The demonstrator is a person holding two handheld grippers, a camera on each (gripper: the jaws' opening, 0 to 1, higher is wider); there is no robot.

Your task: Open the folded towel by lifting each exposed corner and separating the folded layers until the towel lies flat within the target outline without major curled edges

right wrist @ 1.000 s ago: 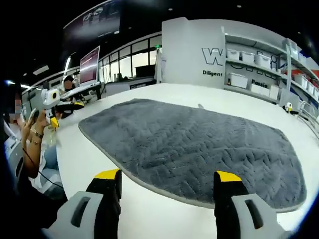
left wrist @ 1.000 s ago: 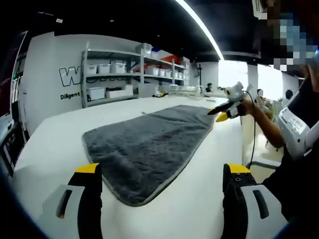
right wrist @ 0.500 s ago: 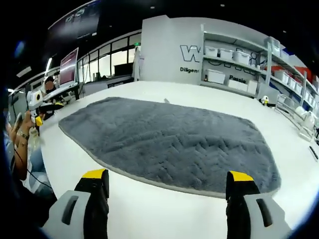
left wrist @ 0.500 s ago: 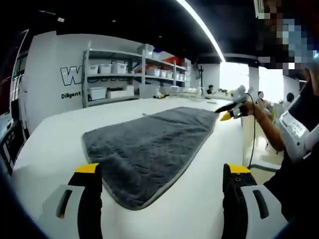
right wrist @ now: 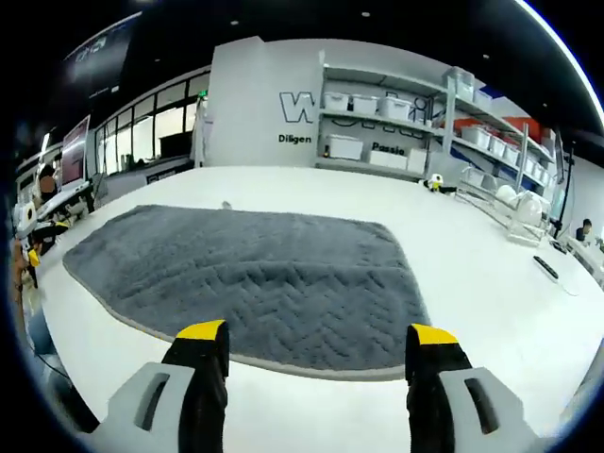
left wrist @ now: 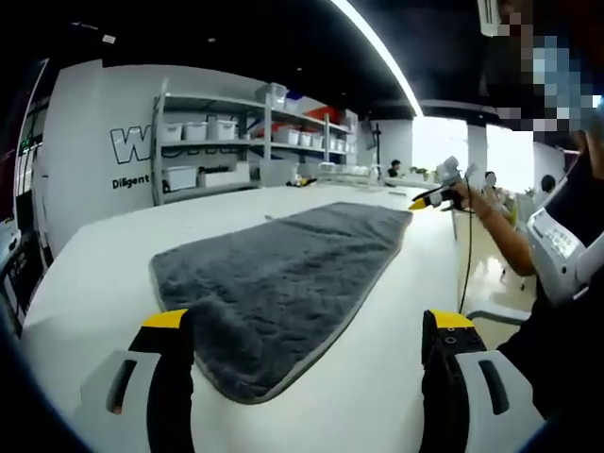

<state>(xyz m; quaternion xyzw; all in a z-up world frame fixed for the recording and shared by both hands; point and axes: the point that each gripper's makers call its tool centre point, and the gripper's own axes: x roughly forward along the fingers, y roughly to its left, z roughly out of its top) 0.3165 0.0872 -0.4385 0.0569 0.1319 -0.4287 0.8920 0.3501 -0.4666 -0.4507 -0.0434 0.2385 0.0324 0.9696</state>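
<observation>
The grey towel (left wrist: 283, 274) lies spread in one flat layer on the white table (left wrist: 104, 255), with its pale hem showing along the edges. My left gripper (left wrist: 310, 326) is open just above the towel's near end, its yellow-tipped fingers (left wrist: 170, 321) empty. Seen from there, the right gripper (left wrist: 432, 196) hangs in a person's hand beyond the towel's far right corner, apart from it. In the right gripper view the towel (right wrist: 255, 274) stretches from left to centre. My right gripper (right wrist: 316, 332) is open and empty over the towel's near hem.
Shelves with white bins (right wrist: 377, 123) line the back wall. A wire rack (right wrist: 510, 203), a small yellow object (right wrist: 434, 181) and a dark flat item (right wrist: 545, 269) sit on the table to the right of the towel. The person's arm (left wrist: 510, 245) is at the table's right edge.
The right gripper has lifted and drawn a little away from the towel's far corner, and its view has swung right. The towel has stayed flat. The left gripper has barely moved.
</observation>
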